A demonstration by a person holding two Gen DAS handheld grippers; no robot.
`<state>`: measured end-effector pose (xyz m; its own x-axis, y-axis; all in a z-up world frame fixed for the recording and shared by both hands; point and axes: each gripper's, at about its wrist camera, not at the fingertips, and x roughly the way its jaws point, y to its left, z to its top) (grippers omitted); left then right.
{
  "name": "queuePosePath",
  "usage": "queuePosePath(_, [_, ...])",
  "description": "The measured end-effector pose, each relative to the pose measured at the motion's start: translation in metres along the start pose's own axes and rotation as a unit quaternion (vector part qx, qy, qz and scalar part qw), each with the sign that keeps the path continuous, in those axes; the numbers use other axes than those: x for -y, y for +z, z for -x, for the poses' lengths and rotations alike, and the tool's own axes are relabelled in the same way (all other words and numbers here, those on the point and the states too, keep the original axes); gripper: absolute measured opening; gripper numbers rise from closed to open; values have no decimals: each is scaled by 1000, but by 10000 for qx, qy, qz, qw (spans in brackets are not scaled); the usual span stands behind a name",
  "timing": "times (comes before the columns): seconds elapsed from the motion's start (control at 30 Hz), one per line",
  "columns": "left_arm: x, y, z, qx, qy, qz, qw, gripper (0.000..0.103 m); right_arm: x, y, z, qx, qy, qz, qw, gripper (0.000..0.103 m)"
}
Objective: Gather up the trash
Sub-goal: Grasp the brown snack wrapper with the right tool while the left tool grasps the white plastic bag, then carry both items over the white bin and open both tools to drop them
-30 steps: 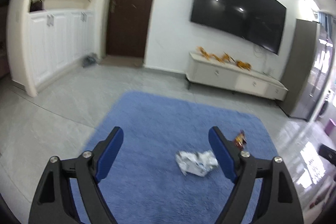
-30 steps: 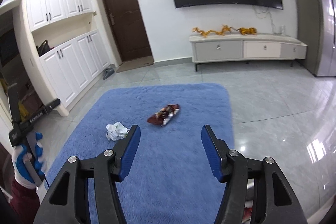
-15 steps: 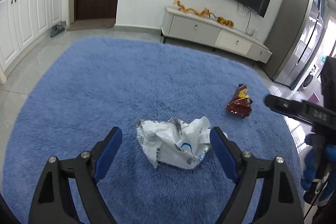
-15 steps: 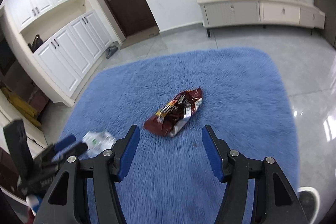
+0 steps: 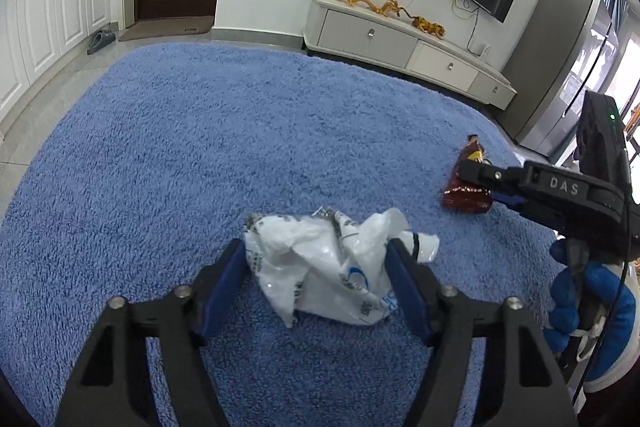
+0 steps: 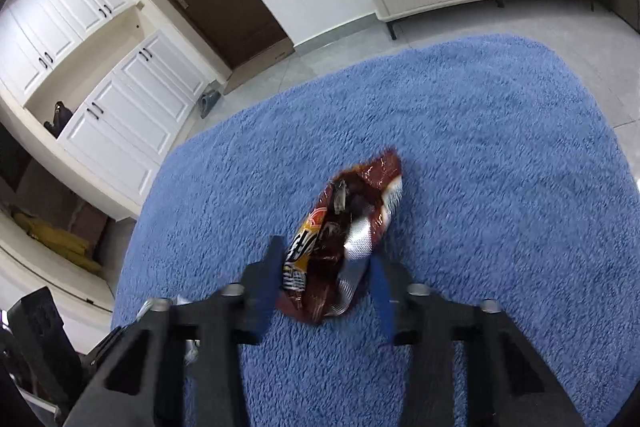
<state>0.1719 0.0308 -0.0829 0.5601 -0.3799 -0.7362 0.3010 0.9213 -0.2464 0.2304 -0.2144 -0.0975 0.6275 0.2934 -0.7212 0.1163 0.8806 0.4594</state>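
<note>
Trash lies on the blue rug [image 5: 240, 147] in two pieces: in my left wrist view, a crumpled white plastic bag [image 5: 320, 267] sits between the blue pads of my left gripper [image 5: 316, 287], whose jaws have just been closing and now press its sides. Only this view shows my blue-gloved right hand [image 5: 592, 311]. In my right wrist view, my right gripper [image 6: 324, 279], also just closing, pinches the near end of a dark red snack wrapper [image 6: 344, 223], creased, with silver lining showing.
</note>
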Motion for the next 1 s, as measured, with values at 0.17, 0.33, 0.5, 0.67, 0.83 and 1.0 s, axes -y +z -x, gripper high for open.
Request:
queuePosePath(0.17, [5,-12,13,44,-68,-15,10000,47,-7,-14,17,51,-3,229,9997,23])
queuePosePath(0.33, [17,-28,42,216,-88,-155,9996,43,-19,-36,53,179,67,495,9986,22])
queuePosePath(0.5, [38,-42,85,527,66,-481,9974,43,-29,-68,107,385,87,819,9959,22])
queuePosePath(0.67, [71,-58,130,898,310,-885,9915,43,-29,-104,169,636,-70,1051,9924,22])
queuePosePath(0.83, [103,-79,161,1133,429,-1223,9851,43,-12,-138,224,888,-325,996,9905,22])
queuePosePath(1.0, [136,-94,181,1267,393,-1512,9795,43,10,-166,262,1050,-671,840,9886,22])
